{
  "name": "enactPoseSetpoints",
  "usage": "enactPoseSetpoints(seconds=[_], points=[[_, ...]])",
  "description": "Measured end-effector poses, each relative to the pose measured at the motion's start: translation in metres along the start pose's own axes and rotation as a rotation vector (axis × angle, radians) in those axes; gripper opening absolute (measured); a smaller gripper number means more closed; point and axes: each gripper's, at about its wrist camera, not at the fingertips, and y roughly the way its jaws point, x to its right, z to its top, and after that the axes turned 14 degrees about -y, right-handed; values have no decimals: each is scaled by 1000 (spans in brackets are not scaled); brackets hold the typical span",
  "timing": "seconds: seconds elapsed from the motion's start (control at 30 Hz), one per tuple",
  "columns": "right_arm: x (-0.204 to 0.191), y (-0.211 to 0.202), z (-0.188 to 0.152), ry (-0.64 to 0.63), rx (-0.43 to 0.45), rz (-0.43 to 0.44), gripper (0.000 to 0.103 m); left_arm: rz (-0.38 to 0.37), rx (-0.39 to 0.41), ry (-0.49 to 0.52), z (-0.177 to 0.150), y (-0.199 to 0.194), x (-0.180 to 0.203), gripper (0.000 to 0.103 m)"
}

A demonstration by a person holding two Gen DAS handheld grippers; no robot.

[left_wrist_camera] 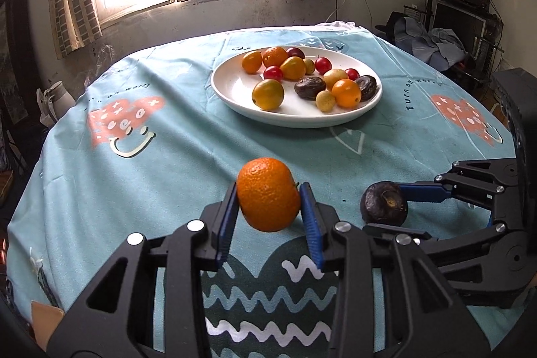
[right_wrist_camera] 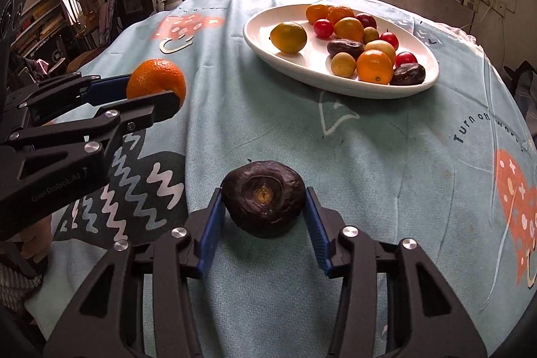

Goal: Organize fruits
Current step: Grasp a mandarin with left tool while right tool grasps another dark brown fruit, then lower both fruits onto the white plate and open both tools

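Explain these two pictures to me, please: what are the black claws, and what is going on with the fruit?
There is no robot here. A person holds a two-finger gripper in each hand, and each gripper carries a wide-angle camera that looks out along its fingers. So each picture is one gripper's own view, with the other gripper showing at the side.

The first is the left gripper's view. It is shut on an orange, held clear of the tablecloth.

The second is the right gripper's view. Between its blue pads sits a dark wrinkled fruit, which seems to rest on the cloth; the pads look to be touching its sides.

Farther back, a white plate holds more fruit: orange, yellow, small red and dark ones.
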Motion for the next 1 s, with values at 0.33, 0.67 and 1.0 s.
enactPoseSetpoints(seconds=[0.33, 0.67, 1.0], points=[[45, -50, 23, 113, 141, -63, 47, 62, 77, 5, 42, 8, 11, 37], [129, -44, 72, 277, 224, -149, 47, 65, 92, -17, 100, 62, 33, 37], [145, 23, 82, 288, 138, -156, 47, 62, 47, -48, 114, 119, 36, 38]])
